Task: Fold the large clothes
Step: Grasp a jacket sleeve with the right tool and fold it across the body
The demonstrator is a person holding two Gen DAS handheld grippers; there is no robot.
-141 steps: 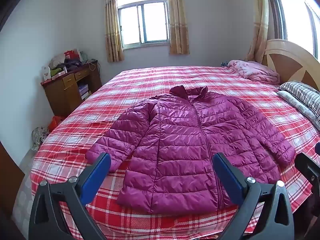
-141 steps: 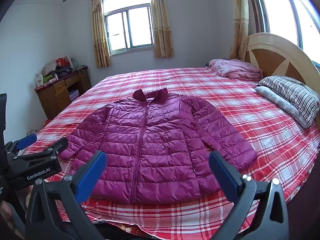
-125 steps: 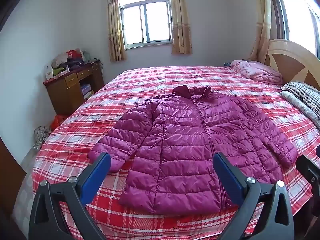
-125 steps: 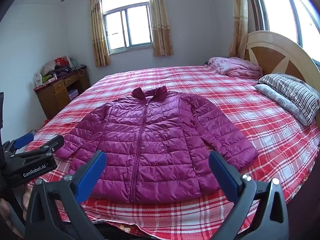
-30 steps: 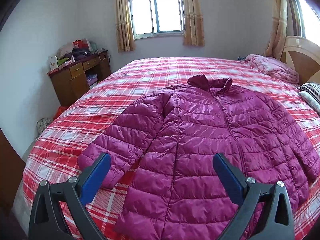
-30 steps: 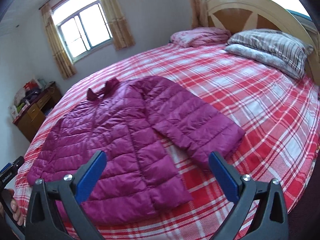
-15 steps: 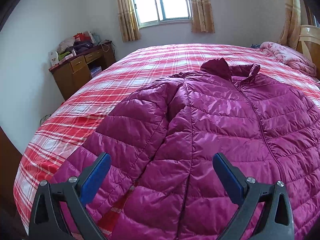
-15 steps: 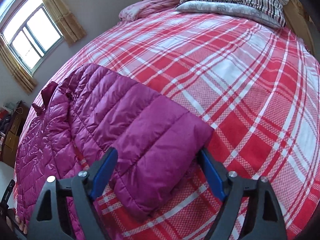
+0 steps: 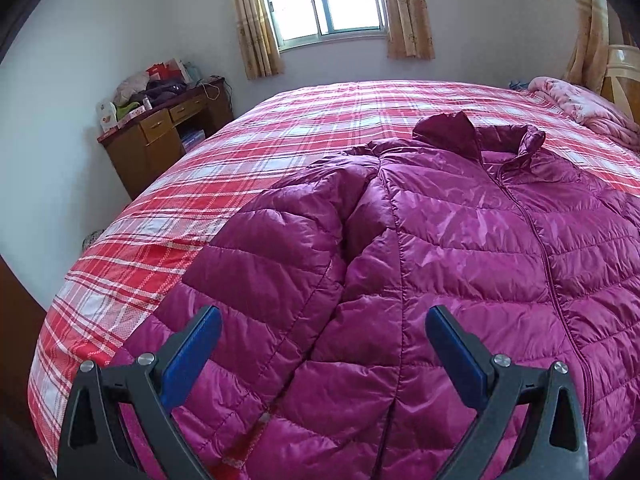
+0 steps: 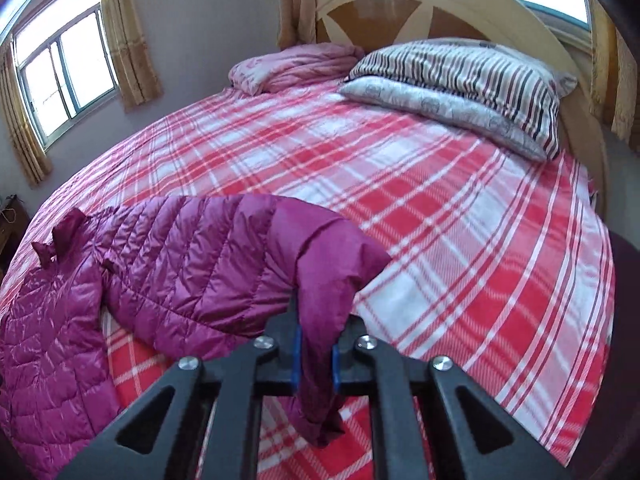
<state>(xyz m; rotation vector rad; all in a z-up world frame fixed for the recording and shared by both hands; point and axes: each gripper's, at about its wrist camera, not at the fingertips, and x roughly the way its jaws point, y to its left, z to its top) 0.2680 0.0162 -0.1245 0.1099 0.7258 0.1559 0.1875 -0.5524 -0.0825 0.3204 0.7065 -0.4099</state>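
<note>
A magenta quilted puffer jacket (image 9: 460, 248) lies front up, zipped, on a red plaid bed (image 9: 248, 160). My left gripper (image 9: 322, 344) is open, just above the jacket where its left sleeve meets the body, holding nothing. In the right wrist view my right gripper (image 10: 315, 354) is shut on the cuff end of the jacket's other sleeve (image 10: 320, 264), lifted off the bed (image 10: 460, 248). The cuff hangs down between the blue pads (image 10: 295, 354). The jacket body (image 10: 44, 340) lies at the left.
A striped pillow (image 10: 472, 68) on a grey pillow and a folded pink blanket (image 10: 296, 66) lie by the wooden headboard (image 10: 400, 4). A cluttered wooden desk (image 9: 160, 136) stands left of the bed under a curtained window (image 9: 324, 0).
My right gripper closed on the sleeve cuff and raised it off the bed. My left gripper came lower and nearer over the jacket's left sleeve, still open.
</note>
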